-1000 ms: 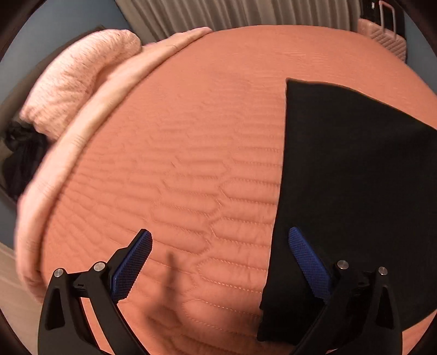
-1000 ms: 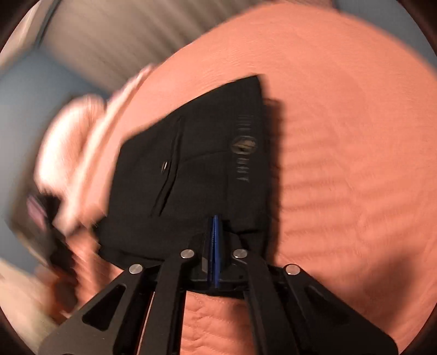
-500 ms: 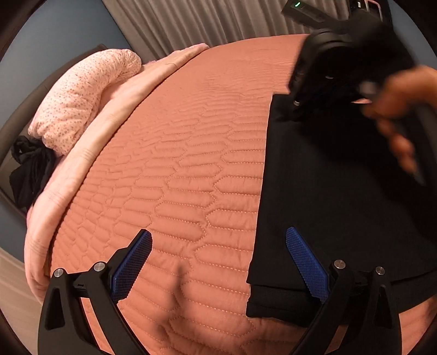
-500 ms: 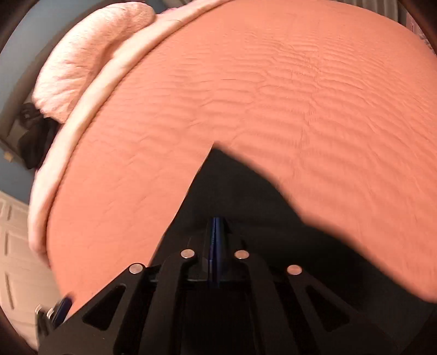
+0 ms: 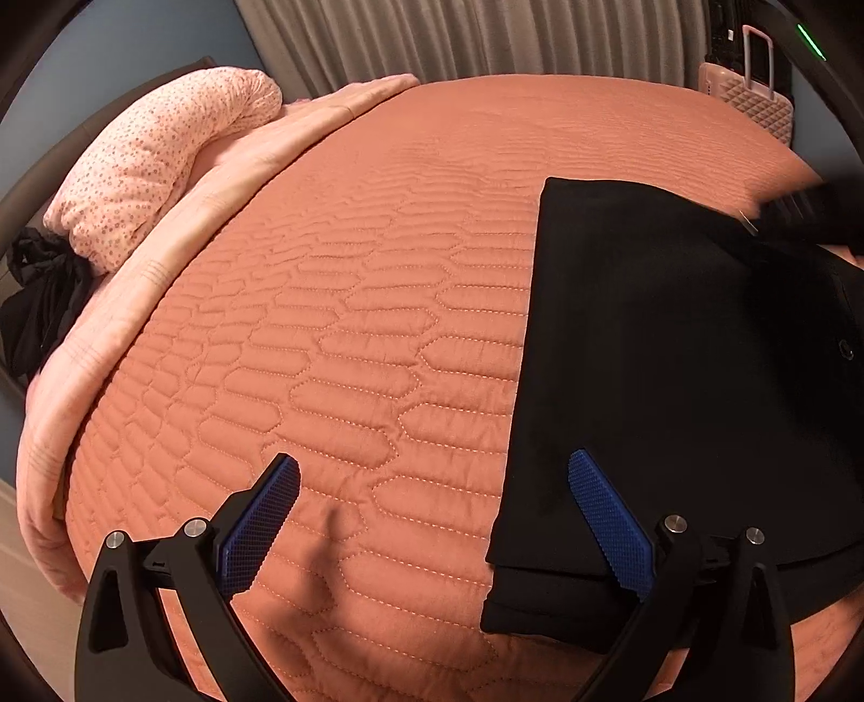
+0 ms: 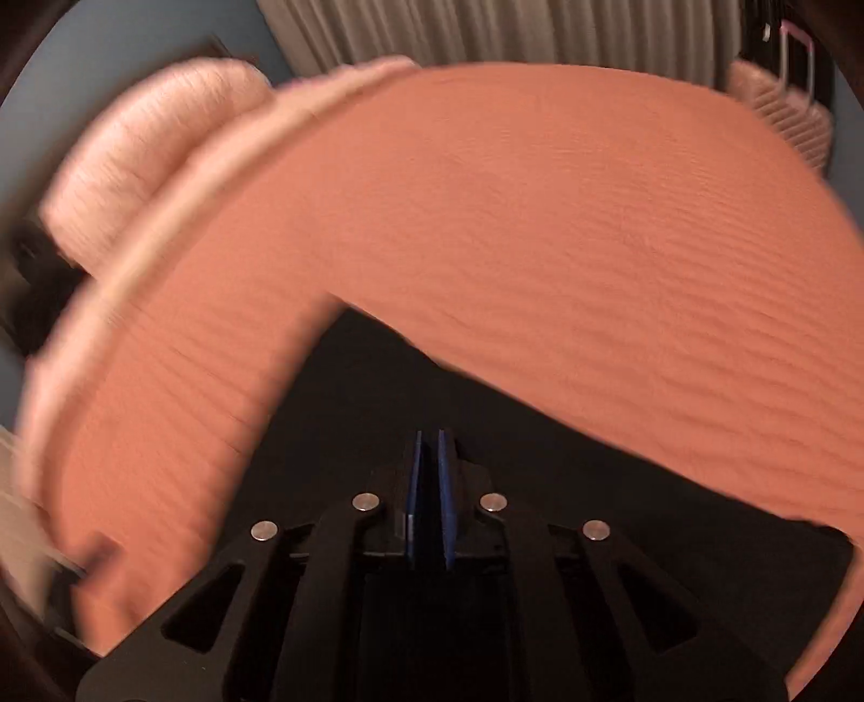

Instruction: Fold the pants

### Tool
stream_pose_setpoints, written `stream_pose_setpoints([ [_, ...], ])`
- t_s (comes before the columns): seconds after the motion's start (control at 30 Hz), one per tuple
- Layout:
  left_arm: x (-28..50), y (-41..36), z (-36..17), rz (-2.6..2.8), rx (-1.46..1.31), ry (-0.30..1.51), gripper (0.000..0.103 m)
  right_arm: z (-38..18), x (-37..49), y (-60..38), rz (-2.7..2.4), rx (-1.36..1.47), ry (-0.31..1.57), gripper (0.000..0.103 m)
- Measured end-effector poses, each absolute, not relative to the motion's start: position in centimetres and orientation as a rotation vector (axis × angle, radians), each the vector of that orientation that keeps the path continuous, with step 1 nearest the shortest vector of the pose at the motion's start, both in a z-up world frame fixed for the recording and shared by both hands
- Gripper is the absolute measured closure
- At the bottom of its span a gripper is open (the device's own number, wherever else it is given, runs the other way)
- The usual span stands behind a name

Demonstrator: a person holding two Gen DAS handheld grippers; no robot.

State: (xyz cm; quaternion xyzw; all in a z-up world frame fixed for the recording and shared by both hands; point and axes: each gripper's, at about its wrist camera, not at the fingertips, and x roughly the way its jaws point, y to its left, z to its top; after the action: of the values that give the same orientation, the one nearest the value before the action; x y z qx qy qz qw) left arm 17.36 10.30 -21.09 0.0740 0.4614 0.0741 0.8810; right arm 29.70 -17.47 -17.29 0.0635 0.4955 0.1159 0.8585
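Observation:
The black pants [image 5: 675, 367] lie folded flat on the orange quilted bedspread [image 5: 351, 324], and a lower layer sticks out at their near left corner. My left gripper [image 5: 432, 461] hovers open over that corner, its right finger above the pants' left edge and its left finger above bare quilt. My right gripper [image 5: 799, 210] is a dark blur at the pants' far right. In the right wrist view my right gripper [image 6: 430, 448] is shut just above the pants [image 6: 378, 389]. Whether cloth is pinched does not show.
A dotted pink pillow [image 5: 162, 156] and a folded pale pink cover [image 5: 243, 178] lie along the bed's far left side. Dark clothing [image 5: 43, 302] hangs off the left edge. A pink suitcase [image 5: 756, 102] stands past the far right corner, and curtains [image 5: 459, 32] hang behind.
The right gripper carried the pants' top layer over and laid it flat, then slid from the far left corner toward the right. The left gripper has stayed open and still.

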Motion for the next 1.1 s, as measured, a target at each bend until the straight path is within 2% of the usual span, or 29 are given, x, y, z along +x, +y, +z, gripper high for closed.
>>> stream_pose_setpoints([
  [0.03, 17.4, 10.3, -21.1, 0.156, 0.153, 0.966, 0.005, -16.6, 28.5, -20.2, 0.17, 0.223, 1.028, 0.103],
  [0.07, 17.4, 10.2, -21.1, 0.159, 0.16, 0.966, 0.005, -15.1, 26.2, -22.7, 0.108, 0.288, 0.982, 0.096],
  [0.13, 17.3, 10.0, -21.1, 0.169, 0.163, 0.961, 0.005, -14.4, 22.5, -24.0, 0.197, 0.311, 0.964, 0.096],
  [0.2, 17.2, 9.8, -21.1, 0.181, 0.172, 0.96, 0.005, -16.6, 20.2, -23.5, 0.175, 0.19, 1.045, 0.097],
  [0.23, 17.2, 9.7, -21.0, 0.187, 0.175, 0.962, 0.005, -18.0, 19.3, -24.5, 0.134, 0.187, 1.059, 0.101],
  [0.27, 17.3, 9.6, -21.0, 0.19, 0.178, 0.966, 0.005, -18.6, 17.6, -27.2, 0.147, 0.333, 1.035, 0.103],
  [0.3, 17.3, 9.5, -21.0, 0.196, 0.181, 0.968, 0.005, -18.3, 16.3, -28.8, 0.085, 0.414, 1.026, 0.103],
  [0.33, 17.3, 9.4, -21.0, 0.202, 0.189, 0.967, 0.005, -17.5, 15.2, -29.3, 0.033, 0.438, 1.004, 0.097],
  [0.4, 17.3, 9.4, -21.0, 0.205, 0.19, 0.97, 0.005, -16.6, 13.3, -27.3, 0.138, 0.343, 0.989, 0.097],
  [0.47, 17.4, 9.5, -21.0, 0.208, 0.182, 0.98, 0.005, -18.8, 12.6, -26.7, 0.152, 0.203, 1.031, 0.103],
  [0.57, 17.5, 9.5, -20.9, 0.198, 0.179, 0.993, 0.005, -19.0, 11.0, -29.6, 0.137, 0.433, 1.009, 0.103],
  [0.6, 17.5, 9.4, -20.9, 0.198, 0.187, 0.993, 0.005, -17.8, 10.7, -28.8, 0.1, 0.399, 0.989, 0.103],
  [0.63, 17.5, 9.3, -20.9, 0.2, 0.204, 0.991, 0.005, -17.1, 10.5, -27.8, 0.096, 0.358, 0.966, 0.096],
  [0.73, 17.6, 9.4, -21.0, 0.203, 0.205, 0.993, 0.005, -17.4, 10.3, -24.9, 0.163, 0.183, 0.994, 0.099],
  [0.77, 17.6, 9.4, -21.0, 0.205, 0.201, 0.994, 0.005, -19.2, 10.2, -26.3, 0.135, 0.19, 1.021, 0.103],
  [0.83, 17.5, 9.4, -21.0, 0.197, 0.206, 0.992, 0.005, -20.6, 10.1, -28.8, 0.185, 0.469, 1.014, 0.103],
  [0.87, 17.5, 9.4, -21.0, 0.193, 0.213, 0.989, 0.005, -19.9, 9.7, -29.5, 0.133, 0.523, 1.016, 0.103],
  [0.9, 17.5, 9.4, -21.0, 0.19, 0.22, 0.987, 0.005, -18.7, 9.3, -29.1, 0.107, 0.493, 0.993, 0.103],
  [0.93, 17.5, 9.4, -20.7, 0.193, 0.224, 0.991, 0.005, -17.5, 8.5, -28.4, 0.105, 0.449, 0.968, 0.097],
  [1.03, 16.8, 8.8, -18.9, 0.18, 0.21, 0.977, 0.006, -17.0, 9.1, -28.3, 0.122, 0.364, 0.978, 0.098],
  [1.1, 16.3, 8.1, -18.7, 0.12, 0.177, 1.002, 0.005, -19.6, 10.5, -29.8, 0.132, 0.397, 1.013, 0.103],
])
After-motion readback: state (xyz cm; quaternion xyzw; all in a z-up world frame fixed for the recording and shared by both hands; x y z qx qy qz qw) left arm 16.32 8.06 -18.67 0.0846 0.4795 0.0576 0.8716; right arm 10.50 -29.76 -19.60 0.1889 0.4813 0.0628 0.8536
